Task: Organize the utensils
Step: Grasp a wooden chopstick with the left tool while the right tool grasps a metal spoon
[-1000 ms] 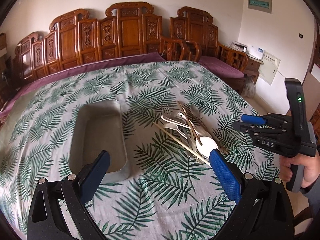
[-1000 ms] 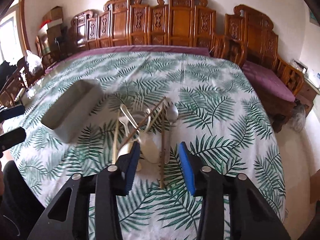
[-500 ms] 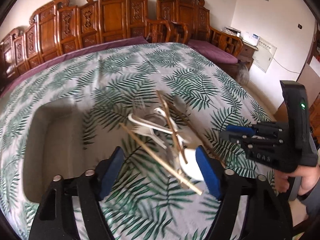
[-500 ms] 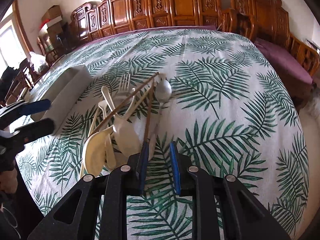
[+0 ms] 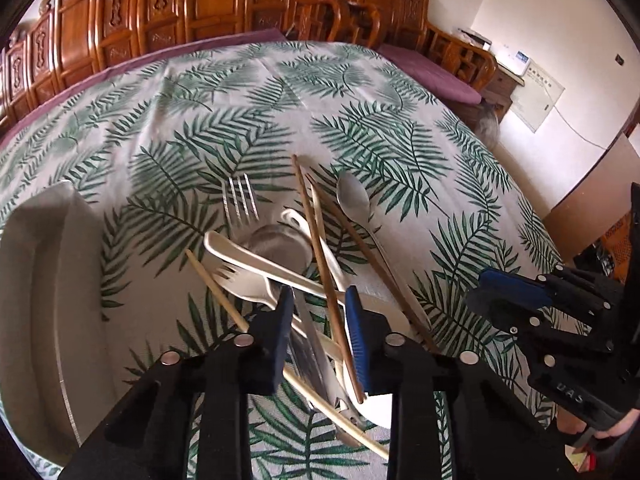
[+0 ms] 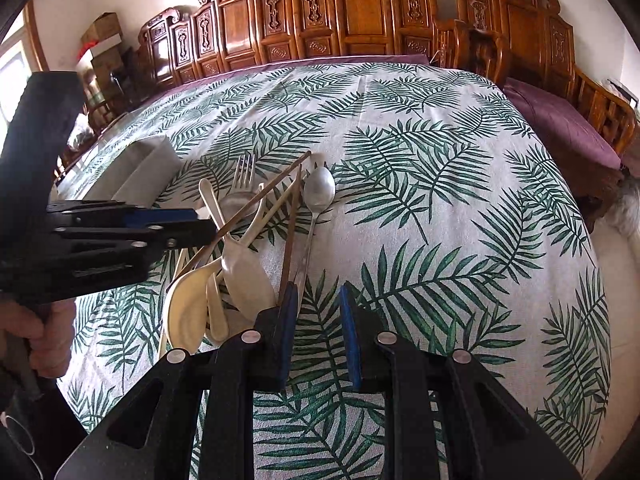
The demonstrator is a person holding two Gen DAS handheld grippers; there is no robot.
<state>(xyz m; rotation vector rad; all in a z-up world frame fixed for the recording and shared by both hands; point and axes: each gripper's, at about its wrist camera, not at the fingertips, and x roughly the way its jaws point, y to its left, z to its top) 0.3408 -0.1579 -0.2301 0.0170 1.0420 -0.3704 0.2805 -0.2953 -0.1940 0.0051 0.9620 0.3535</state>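
The left gripper (image 5: 318, 320) straddles the utensil pile (image 5: 296, 256) on the table (image 5: 360, 92), its fingers (image 5: 356, 332) apart around a metal handle and a brown chopstick (image 5: 320, 256). Left of the pile lies the tray (image 5: 36, 300); right of it, the right gripper (image 5: 516, 300).

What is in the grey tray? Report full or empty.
Empty as far as visible: the grey tray shows only bare interior; the utensil pile lies beside it on the tablecloth.

Home living or dining room. Carved wooden chairs (image 6: 360, 12) with purple cushions (image 6: 560, 120) line the wall along the top of the frame, and cardboard boxes (image 6: 100, 32) are stacked upper left. The bench wears a palm-leaf tablecloth (image 6: 440, 160) with household cutlery (image 6: 248, 232) at centre.
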